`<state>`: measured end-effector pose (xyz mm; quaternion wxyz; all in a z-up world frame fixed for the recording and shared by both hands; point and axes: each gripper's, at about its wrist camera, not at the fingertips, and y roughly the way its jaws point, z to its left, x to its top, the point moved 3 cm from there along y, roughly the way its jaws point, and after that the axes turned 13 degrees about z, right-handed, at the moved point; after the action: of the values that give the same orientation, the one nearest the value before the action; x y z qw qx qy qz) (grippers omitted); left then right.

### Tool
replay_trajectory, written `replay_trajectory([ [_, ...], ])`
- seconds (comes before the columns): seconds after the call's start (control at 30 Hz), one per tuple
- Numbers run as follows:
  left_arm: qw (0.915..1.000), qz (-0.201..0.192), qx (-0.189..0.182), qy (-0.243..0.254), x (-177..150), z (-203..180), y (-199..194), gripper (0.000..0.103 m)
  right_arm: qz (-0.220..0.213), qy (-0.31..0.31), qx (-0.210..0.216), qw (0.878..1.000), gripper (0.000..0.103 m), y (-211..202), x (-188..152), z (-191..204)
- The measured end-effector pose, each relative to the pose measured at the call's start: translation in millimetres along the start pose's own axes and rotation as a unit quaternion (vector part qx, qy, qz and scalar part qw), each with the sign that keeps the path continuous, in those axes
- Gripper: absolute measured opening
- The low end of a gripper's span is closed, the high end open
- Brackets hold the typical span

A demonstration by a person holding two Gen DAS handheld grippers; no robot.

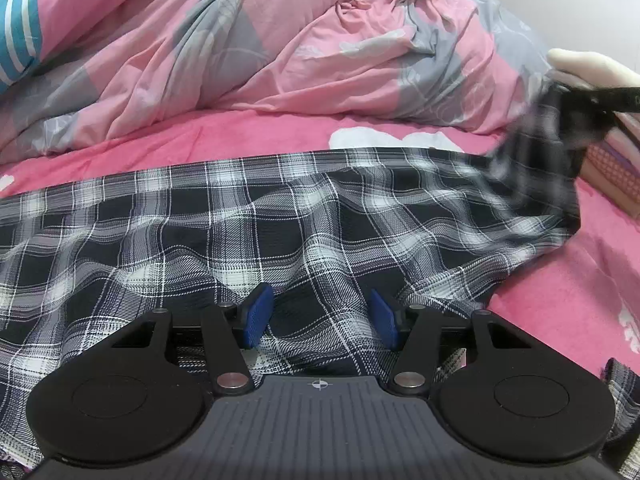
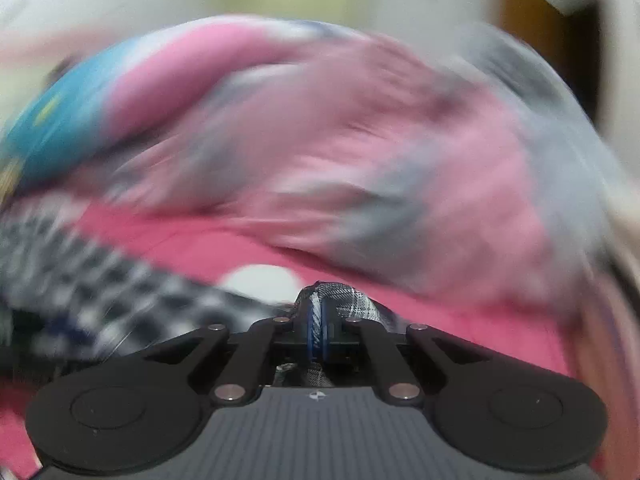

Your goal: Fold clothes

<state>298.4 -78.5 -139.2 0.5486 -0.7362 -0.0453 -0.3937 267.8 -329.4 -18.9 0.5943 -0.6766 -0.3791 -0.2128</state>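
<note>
A black-and-white plaid garment [image 1: 280, 220] lies spread and wrinkled across the pink bedsheet [image 1: 560, 300]. My left gripper [image 1: 320, 316] rests low over its near part. Its blue pads [image 1: 256, 316] stand apart, with the cloth lying flat under and between them. My right gripper [image 2: 318, 320] is shut on a bunched edge of the plaid garment [image 2: 352, 304], which sticks up between its pads. In the left wrist view the right gripper [image 1: 560, 120] is a dark blur at the far right, held by a gloved hand [image 1: 592, 66], lifting the garment's right end off the bed.
A crumpled pink-and-grey duvet [image 1: 280, 48] fills the back of the bed. A blue striped pillow [image 1: 20, 20] lies at the far left. A patterned box [image 1: 612, 172] sits at the right edge. The right wrist view is heavily blurred.
</note>
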Motion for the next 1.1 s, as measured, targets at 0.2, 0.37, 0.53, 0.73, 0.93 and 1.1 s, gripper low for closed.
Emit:
replay_trajectory([
  [0.2, 1.0, 0.0, -0.001, -0.002, 0, 0, 0, 0.054, 0.003, -0.234, 0.003, 0.972, 0.044, 13, -41, 106],
  [0.37, 1.0, 0.001, -0.001, -0.001, 0, -1, 1, 0.054, -0.006, -0.164, 0.085, 0.983, 0.046, -23, -52, 91],
  [0.53, 1.0, 0.0, -0.001, -0.001, -1, -1, 1, 0.054, 0.043, 0.103, 0.128, 0.985, 0.044, 5, -45, 5],
  [0.73, 1.0, 0.001, -0.001, -0.001, -1, -1, 1, 0.054, 0.08, 0.362, 0.207, 0.905, 0.034, 59, -55, -74],
  [0.93, 1.0, 0.001, -0.004, -0.003, 0, 0, 2, 0.054, 0.118, 0.383, 0.187, 0.897, 0.031, 103, -52, -84],
  [1.1, 1.0, 0.001, -0.005, -0.003, -1, 0, 2, 0.054, 0.14, 0.374, 0.187, 0.898, 0.026, 115, -56, -80],
])
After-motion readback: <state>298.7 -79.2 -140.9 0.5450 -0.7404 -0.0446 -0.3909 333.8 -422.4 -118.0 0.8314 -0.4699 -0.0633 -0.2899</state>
